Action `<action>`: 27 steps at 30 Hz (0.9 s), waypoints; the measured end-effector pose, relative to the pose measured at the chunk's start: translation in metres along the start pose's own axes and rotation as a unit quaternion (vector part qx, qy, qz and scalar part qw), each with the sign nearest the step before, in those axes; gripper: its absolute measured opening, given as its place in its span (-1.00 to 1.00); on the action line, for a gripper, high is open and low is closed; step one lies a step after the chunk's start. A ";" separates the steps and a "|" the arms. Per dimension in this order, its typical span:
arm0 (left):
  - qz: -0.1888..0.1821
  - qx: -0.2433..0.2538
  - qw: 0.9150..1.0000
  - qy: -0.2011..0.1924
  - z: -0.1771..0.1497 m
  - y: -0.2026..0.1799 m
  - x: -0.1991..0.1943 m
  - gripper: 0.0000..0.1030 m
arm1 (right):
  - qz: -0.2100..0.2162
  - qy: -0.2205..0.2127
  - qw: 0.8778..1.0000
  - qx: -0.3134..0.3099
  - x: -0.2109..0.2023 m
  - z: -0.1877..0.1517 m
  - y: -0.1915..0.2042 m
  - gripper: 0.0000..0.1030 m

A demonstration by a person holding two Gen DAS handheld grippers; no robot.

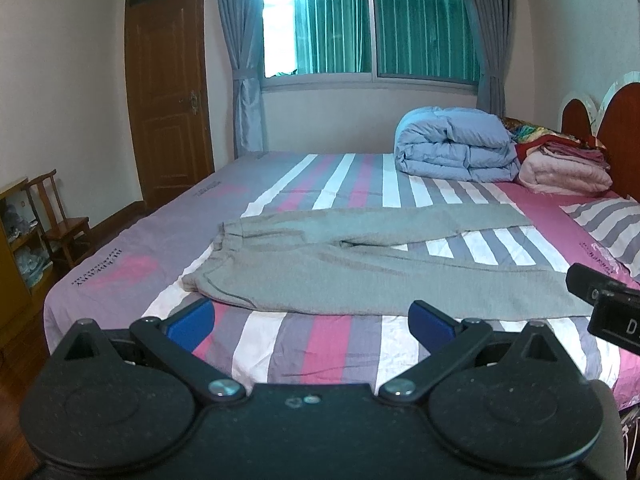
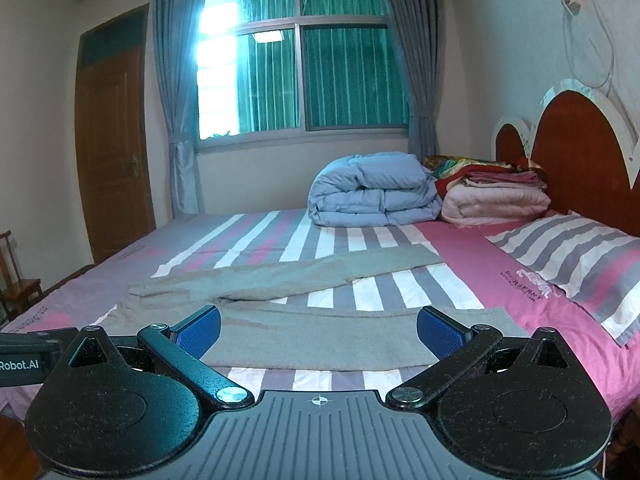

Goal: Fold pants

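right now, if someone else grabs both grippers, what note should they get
Left gripper: open, holding nothing, hovering off the near edge of the bed.
Right gripper: open, holding nothing, hovering by the near leg.
Grey pants: flat on the striped sheet, waistband to the left, legs spread in a V toward the headboard. Near leg's cuff sits by the right gripper.
Done: pants laid out; no fold yet.
Left: bring one leg over the other, then fold lengthwise.

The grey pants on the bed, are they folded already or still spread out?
Spread out. The grey pants lie flat on the striped bedsheet, the two legs splayed apart in a V with sheet showing between them. No fold is visible.
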State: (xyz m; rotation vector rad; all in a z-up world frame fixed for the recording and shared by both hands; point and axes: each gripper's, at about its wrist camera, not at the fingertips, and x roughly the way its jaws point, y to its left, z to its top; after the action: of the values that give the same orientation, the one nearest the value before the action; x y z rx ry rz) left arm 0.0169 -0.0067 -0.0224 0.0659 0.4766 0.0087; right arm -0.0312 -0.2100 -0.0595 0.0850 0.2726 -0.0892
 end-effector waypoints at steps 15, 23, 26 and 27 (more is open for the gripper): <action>-0.004 -0.005 0.998 0.066 -0.010 0.008 0.033 0.88 | -0.005 0.076 0.997 -0.010 0.039 -0.027 -0.008 1.00; 0.013 0.003 0.995 0.101 0.008 0.007 0.085 0.88 | -0.038 0.123 0.992 0.000 0.088 -0.031 -0.023 1.00; 0.015 0.002 0.993 0.117 0.020 0.007 0.106 0.88 | -0.046 0.145 0.988 0.003 0.111 -0.019 -0.029 1.00; 0.015 0.002 0.993 0.120 0.025 0.008 0.113 0.88 | -0.050 0.150 0.987 0.009 0.119 -0.015 -0.032 1.00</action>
State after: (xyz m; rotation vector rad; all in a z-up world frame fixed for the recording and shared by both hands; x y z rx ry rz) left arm 0.1291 0.0024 -0.0514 0.0763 0.7160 0.0461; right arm 0.0759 -0.2491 -0.1090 0.1033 0.5782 -0.1793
